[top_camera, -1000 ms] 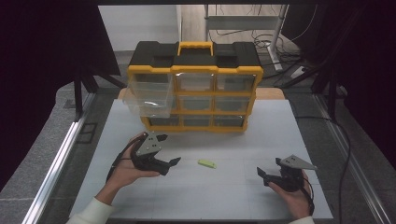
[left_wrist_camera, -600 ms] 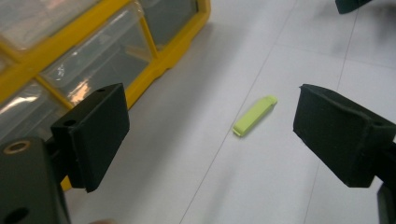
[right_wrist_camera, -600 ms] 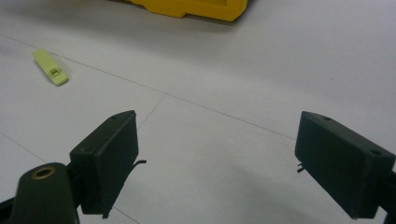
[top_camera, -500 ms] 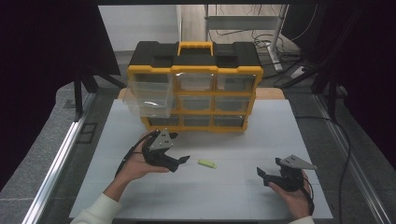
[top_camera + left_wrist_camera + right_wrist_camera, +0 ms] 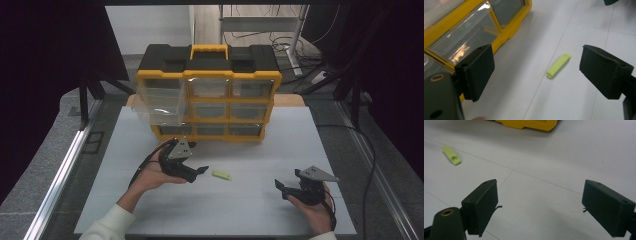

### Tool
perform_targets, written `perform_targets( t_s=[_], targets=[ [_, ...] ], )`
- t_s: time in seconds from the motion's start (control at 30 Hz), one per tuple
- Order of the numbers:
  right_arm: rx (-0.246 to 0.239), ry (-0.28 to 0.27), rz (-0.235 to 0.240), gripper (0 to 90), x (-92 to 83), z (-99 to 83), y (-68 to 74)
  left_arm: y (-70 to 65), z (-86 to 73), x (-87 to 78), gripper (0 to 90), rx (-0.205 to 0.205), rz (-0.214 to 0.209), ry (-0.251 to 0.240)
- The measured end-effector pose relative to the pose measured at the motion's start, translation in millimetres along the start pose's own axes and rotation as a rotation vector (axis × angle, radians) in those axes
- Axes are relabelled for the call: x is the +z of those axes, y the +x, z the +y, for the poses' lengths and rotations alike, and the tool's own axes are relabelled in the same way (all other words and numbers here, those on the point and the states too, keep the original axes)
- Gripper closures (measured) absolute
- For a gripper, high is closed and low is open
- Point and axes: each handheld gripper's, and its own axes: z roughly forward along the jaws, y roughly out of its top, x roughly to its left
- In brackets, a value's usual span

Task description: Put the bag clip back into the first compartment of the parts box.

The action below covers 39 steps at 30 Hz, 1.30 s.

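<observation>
Two grippers, both with jaws spread wide, nothing held | left gripper (image 5: 198, 172) lined up on the little green clip (image 5: 221, 175) lying flat on the white table (image 5: 300, 150), near the yellow organizer (image 5: 207, 75) | step, I'd say: approach before the grab | next: ease forward, straddle the clip, squeeze | right gripper (image 5: 281, 187) parked well apart

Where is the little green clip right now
In the high view, the green clip lies flat on the table, just ahead of the open left claw.

place: lab | cues: black curtains (image 5: 50, 75); floor cables (image 5: 280, 40); parts organizer (image 5: 207, 92)
</observation>
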Motion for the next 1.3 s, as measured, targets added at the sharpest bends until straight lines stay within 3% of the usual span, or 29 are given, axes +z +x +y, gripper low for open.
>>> perform_targets(
  t_s=[1.3],
  targets=[
    [0.005,-0.001,-0.004,13.7,-0.5,0.0,-0.6,4.1,7.2,41.4,14.6,0.033,-0.069,0.055]
  ],
)
